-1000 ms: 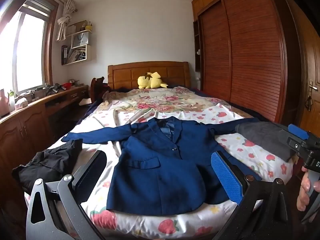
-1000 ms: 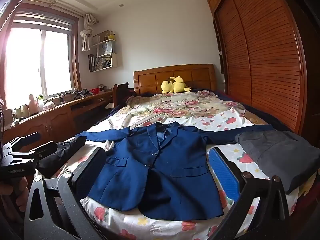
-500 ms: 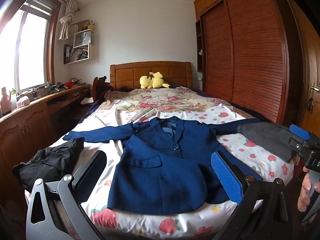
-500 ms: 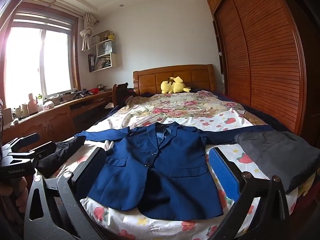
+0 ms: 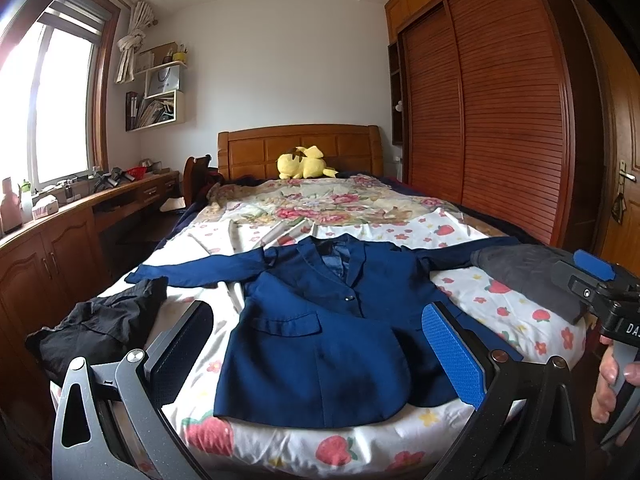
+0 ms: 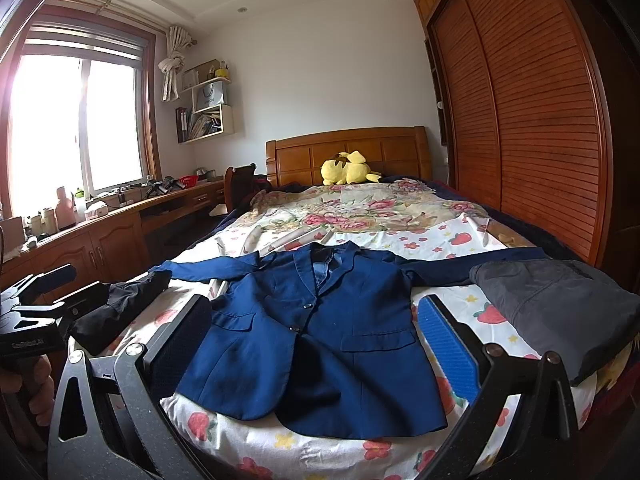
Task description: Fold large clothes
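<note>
A navy blue blazer lies flat, front up and buttoned, on the foot of the bed, its sleeves spread out to both sides; it also shows in the right wrist view. My left gripper is open and empty, held in the air before the bed's near edge, its fingers apart over the blazer's hem. My right gripper is open and empty too, at the same height. Each gripper shows at the edge of the other's view.
A crumpled black garment lies at the bed's left corner. A folded grey garment lies at the right, on the blazer's sleeve. A yellow plush toy sits by the headboard. A wooden desk runs along the left, a wardrobe along the right.
The left view has risen and tilted slightly, so the bed sits a little lower in frame. The right gripper and the clothes have not moved.
</note>
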The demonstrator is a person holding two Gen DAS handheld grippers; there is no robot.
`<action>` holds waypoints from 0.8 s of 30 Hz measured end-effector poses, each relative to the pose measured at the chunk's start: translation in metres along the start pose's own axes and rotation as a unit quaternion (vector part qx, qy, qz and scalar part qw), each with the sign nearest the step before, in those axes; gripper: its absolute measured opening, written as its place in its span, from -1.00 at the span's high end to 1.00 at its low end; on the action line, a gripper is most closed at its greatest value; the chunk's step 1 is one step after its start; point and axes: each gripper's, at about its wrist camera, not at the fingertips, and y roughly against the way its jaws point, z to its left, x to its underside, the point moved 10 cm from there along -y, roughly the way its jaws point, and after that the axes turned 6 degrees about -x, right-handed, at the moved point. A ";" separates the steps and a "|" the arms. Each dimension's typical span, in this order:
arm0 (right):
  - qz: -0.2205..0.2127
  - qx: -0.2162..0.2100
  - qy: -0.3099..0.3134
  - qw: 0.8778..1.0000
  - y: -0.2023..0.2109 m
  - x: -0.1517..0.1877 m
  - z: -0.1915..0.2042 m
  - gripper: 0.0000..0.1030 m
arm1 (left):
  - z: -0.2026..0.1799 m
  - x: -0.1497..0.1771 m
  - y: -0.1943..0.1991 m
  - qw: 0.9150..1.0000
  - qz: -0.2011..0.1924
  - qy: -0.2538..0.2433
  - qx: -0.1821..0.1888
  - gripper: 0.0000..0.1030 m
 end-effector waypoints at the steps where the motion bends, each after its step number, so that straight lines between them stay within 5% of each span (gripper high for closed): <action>1: 0.000 0.000 0.000 1.000 0.000 0.000 0.000 -0.99 | 0.001 0.000 0.000 1.000 0.000 0.000 0.000 -1.00; 24: 0.000 0.001 0.000 1.000 0.002 0.000 0.000 -0.99 | 0.001 -0.001 0.005 1.000 -0.007 -0.003 -0.001 -1.00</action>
